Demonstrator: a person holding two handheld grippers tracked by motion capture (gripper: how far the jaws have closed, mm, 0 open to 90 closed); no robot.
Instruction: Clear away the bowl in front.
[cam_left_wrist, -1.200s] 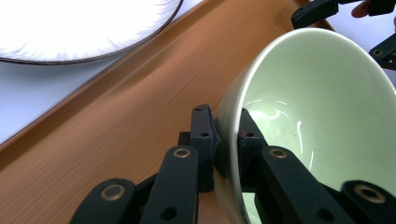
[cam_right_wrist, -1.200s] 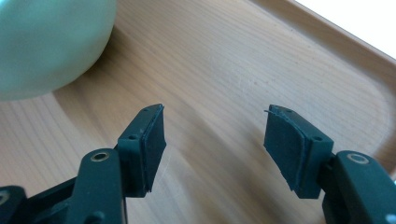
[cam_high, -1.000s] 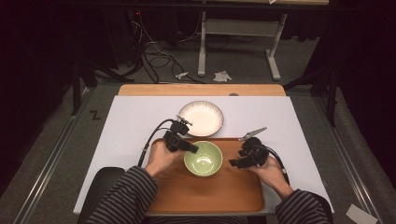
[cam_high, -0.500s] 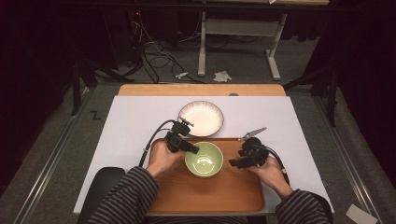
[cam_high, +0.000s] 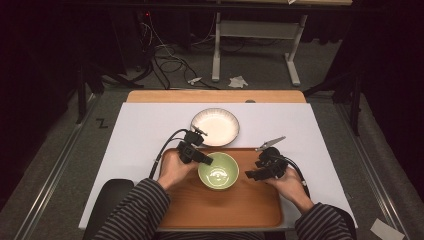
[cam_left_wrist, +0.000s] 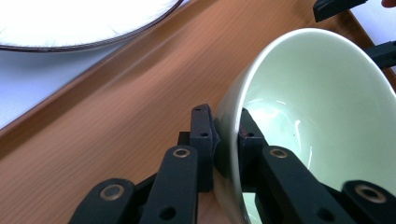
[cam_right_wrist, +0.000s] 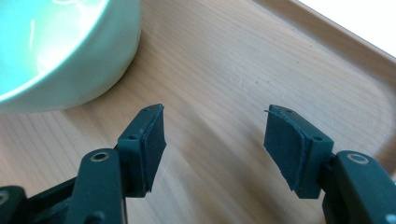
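Pinched between the fingers (cam_left_wrist: 204, 140) of the left gripper (cam_high: 196, 154): the near wall of the green bowl (cam_high: 218, 170), one pad outside the rim, the other inside, both pressed to the glaze. Seated flat on the wooden tray (cam_high: 250, 210), the bowl, its open mouth spreading away from those fingers toward the tray's middle. Just beyond the left fingers, past the tray's far edge, the white plate (cam_high: 215, 126) on the white desk (cam_high: 140, 130), near the bowl but apart from it.

Spread wide and empty, the fingers (cam_right_wrist: 148, 144) of the right gripper (cam_high: 256, 173), hovering low over bare tray wood on the bowl's opposite side. Off to one side of those fingers in the right gripper view, the bowl's outer wall (cam_right_wrist: 70, 60), close but untouched; nothing between the pads.

Held from one side alone, then, the bowl, with the left hand (cam_high: 172, 167) in contact and the right hand (cam_high: 287, 182) merely near. Round, so no long axis to line up; likely decisive for any lift toward the plate, the one-sided pinch on the rim and the short way from the left fingers to the plate ahead. A silver clip-like object (cam_high: 270, 143) on the desk beyond the right fingers, well clear of the bowl.
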